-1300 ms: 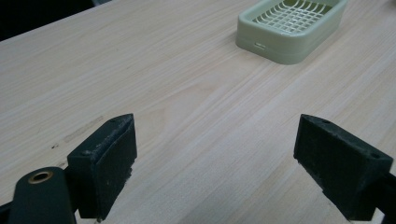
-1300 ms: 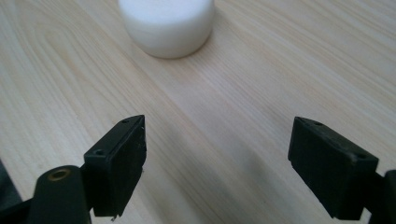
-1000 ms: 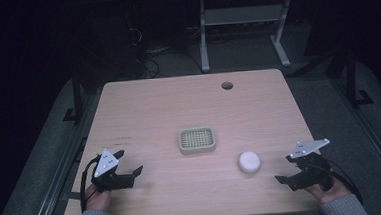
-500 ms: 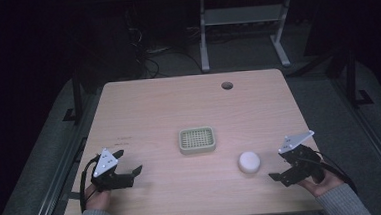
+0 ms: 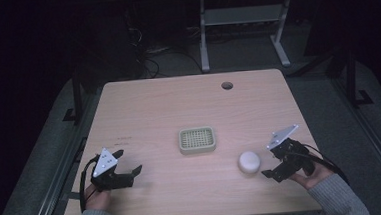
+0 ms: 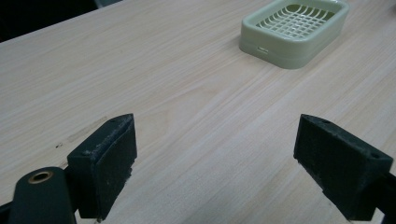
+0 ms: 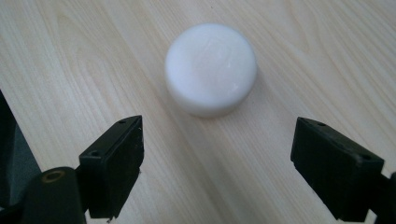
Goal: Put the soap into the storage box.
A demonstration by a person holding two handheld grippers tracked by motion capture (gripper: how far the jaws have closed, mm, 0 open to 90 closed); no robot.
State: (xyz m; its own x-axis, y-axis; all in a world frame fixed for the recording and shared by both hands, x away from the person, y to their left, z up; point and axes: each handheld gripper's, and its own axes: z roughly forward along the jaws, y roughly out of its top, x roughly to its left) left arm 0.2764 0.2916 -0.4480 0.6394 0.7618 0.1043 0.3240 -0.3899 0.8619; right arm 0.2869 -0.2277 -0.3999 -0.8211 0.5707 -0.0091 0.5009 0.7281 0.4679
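Note:
A round white soap bar (image 5: 249,161) (image 7: 211,68) lies on the wooden table (image 5: 188,102), right of centre near the front. A pale green slotted soap dish (image 5: 197,139) (image 6: 295,29) sits at the table's middle, empty. My right gripper (image 5: 271,162) (image 7: 233,170) is open just right of the soap, jaws pointing at it with the bar a short way ahead of the tips. My left gripper (image 5: 128,165) (image 6: 229,170) is open at the front left, nothing between its jaws, with the dish well ahead and to the right.
A round cable hole (image 5: 226,85) sits near the table's far edge. Behind the table stands a white metal frame (image 5: 243,19) on dark floor. Bare wood lies between the two grippers and around the dish.
My right gripper has moved left toward the soap bar, closing most of the gap. The left gripper, the soap and the dish have stayed put.

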